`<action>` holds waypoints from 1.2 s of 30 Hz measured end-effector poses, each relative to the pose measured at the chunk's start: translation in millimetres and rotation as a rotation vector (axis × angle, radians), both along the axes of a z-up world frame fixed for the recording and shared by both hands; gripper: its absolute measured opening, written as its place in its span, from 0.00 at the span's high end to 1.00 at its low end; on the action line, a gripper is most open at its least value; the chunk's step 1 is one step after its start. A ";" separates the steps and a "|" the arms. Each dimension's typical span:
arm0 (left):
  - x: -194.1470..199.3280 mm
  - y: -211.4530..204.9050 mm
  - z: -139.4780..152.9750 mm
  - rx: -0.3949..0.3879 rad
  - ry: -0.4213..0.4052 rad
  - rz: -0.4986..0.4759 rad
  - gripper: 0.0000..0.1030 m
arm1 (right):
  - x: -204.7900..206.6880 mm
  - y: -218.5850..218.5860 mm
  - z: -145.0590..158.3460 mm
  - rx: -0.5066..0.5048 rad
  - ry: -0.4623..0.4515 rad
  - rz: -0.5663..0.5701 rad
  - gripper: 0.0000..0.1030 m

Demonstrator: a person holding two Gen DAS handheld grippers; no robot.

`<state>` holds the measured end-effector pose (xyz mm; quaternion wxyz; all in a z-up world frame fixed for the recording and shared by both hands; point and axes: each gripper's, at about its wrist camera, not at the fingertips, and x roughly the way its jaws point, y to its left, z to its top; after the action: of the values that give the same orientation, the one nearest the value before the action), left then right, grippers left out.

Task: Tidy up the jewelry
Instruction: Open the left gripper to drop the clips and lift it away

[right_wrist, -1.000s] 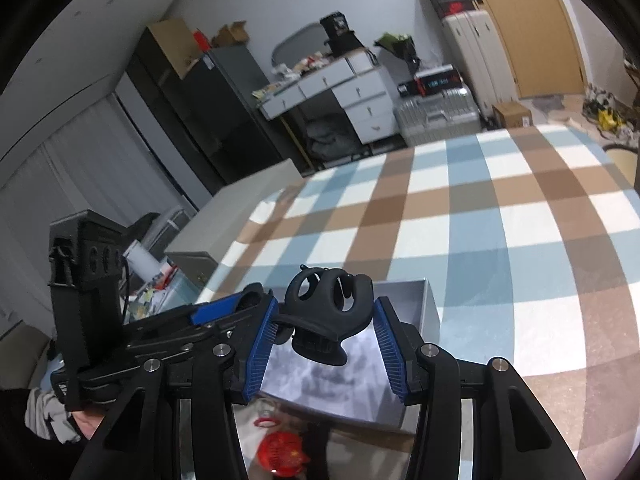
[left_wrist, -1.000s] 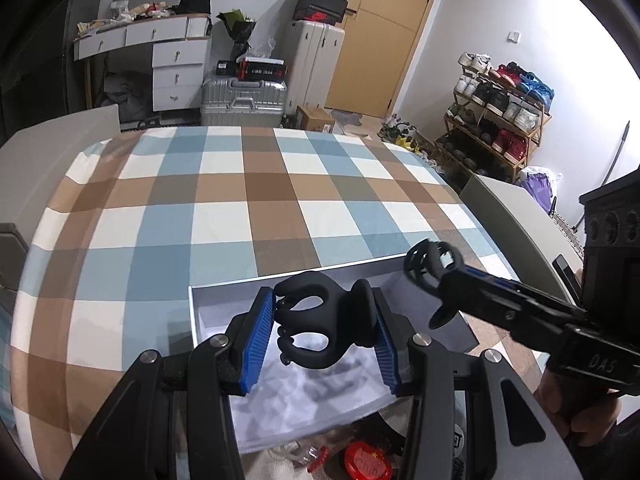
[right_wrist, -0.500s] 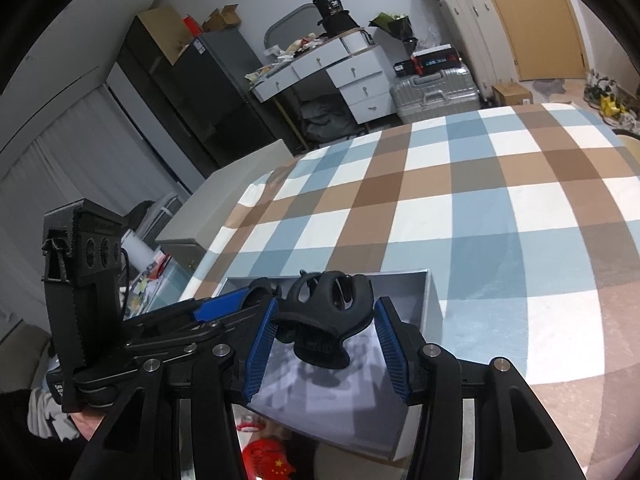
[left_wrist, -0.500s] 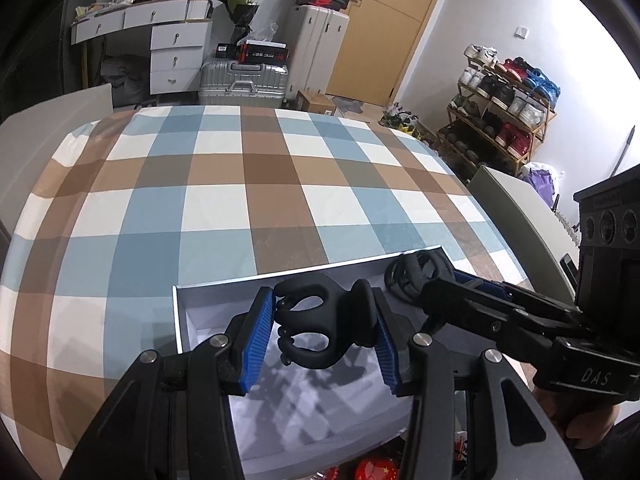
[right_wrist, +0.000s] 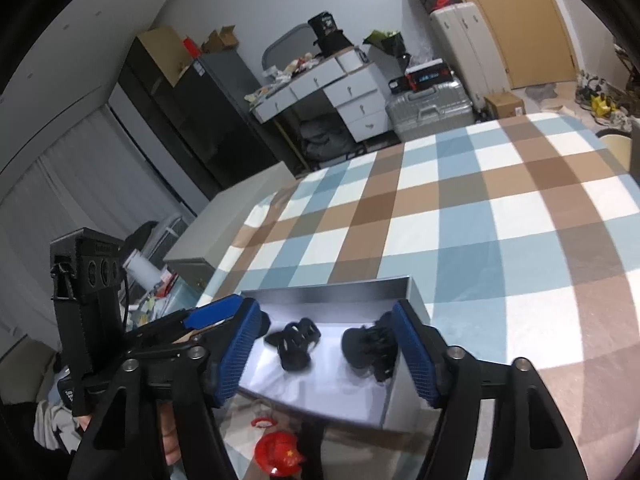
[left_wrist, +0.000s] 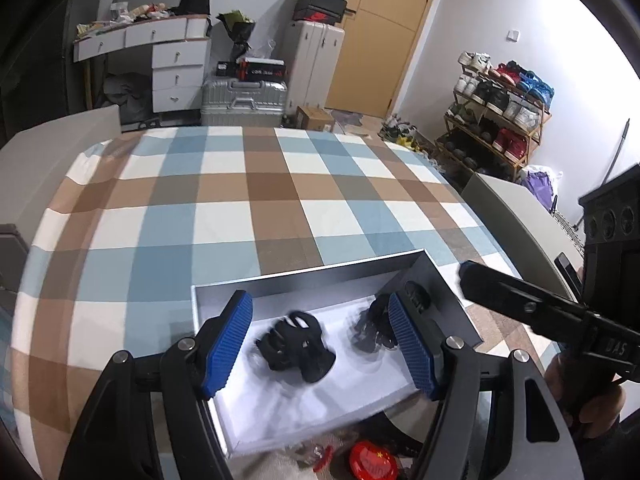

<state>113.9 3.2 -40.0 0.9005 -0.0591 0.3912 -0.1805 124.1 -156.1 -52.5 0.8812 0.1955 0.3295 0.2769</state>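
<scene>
Jaws are spreading on both grippers, nothing pinched! Left gripper (left_wrist: 320, 344) and right gripper (right_wrist: 328, 350) hang over the white box (left_wrist: 304, 280) on the checked cloth (left_wrist: 240, 200). 2 black hair claws lie loose inside: left claw (left_wrist: 294, 346) at 9 o'clock, right claw (left_wrist: 370, 332) at 3, apart.

Both black hair claws, earlier pinched between blue pads, now lie loose in the white box (left_wrist: 436, 276). The left gripper (left_wrist: 324, 344) and right gripper (right_wrist: 326, 350) are opening, their jaws standing wide above the left claw (left_wrist: 296, 346) and the right claw (right_wrist: 370, 346).
</scene>
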 end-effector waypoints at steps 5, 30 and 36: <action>-12.9 1.9 5.1 0.030 -0.021 0.032 0.35 | -23.1 -8.7 10.6 -0.015 -0.052 -0.043 0.20; -86.1 21.0 10.2 0.105 -0.135 0.192 0.01 | -119.2 -4.5 18.6 -0.121 -0.209 -0.091 0.00; -87.6 22.7 -19.9 0.134 -0.053 0.157 0.01 | -122.1 0.5 -8.4 -0.148 -0.143 -0.060 0.00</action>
<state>26.2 25.9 -59.9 0.9238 -0.0243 0.3727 -0.0842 2.0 -155.6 -60.9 0.9224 0.1192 0.2794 0.2385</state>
